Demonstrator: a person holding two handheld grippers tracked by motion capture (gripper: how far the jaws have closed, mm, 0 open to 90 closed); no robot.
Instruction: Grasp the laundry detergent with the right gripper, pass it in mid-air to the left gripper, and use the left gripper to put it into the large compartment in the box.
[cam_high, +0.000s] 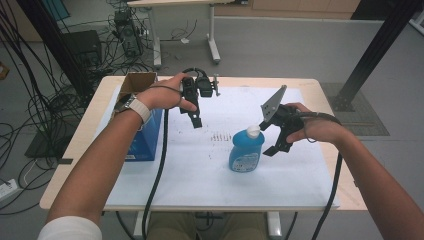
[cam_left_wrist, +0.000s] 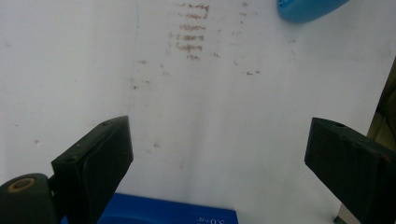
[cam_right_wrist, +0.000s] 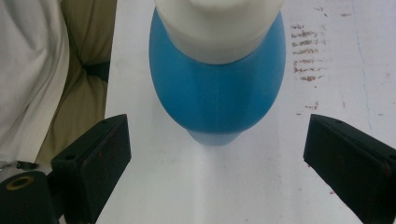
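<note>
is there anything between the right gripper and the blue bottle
Nothing visible. The right gripper hangs just beside the blue bottle, jaws wide apart. In the right gripper view the bottle sits straight ahead between the jaws, with only the bare white sheet in the gap.

A blue bottle (cam_high: 246, 151) with a white cap stands upright mid-table on white paper.

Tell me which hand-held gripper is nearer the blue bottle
Right. The right hand-held gripper hovers open just beside the blue bottle's white cap; the left hand-held gripper hangs farther off, up-left, near the blue box.
</note>
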